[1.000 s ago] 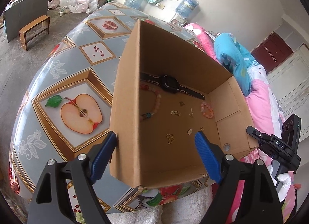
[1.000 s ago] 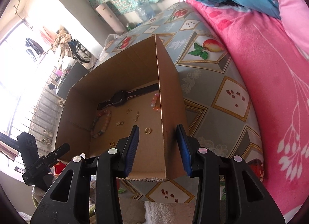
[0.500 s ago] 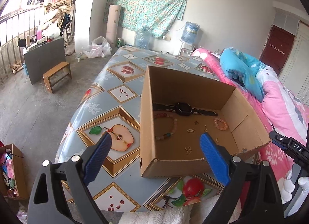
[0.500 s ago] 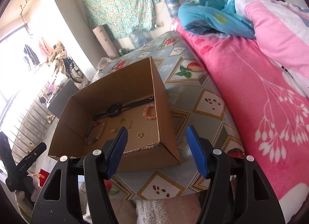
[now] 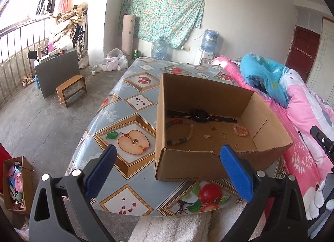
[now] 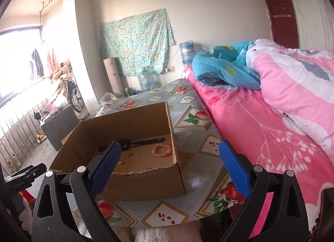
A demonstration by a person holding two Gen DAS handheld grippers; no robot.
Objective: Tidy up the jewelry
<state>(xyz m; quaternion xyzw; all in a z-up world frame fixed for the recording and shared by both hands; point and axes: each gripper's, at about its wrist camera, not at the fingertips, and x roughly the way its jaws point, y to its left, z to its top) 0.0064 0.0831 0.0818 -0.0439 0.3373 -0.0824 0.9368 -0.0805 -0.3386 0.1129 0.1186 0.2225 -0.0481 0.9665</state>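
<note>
While jewelry sits collected in the cardboard box (image 5: 200,164) at frame centre | your left gripper (image 5: 167,171) and right gripper (image 6: 169,166) just spread wide, empty | box likely released.

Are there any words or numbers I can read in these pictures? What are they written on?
None can be read for sure.
Cardboard box: a line of small print on its front wall, too blurred to read.
Other gripper's black body, seen from the right wrist: a small pale label, too blurred to read.
Water bottle by the far wall: a label, too small to read.

faint print on the cardboard box (image 5: 183,178) is unreadable.
</note>
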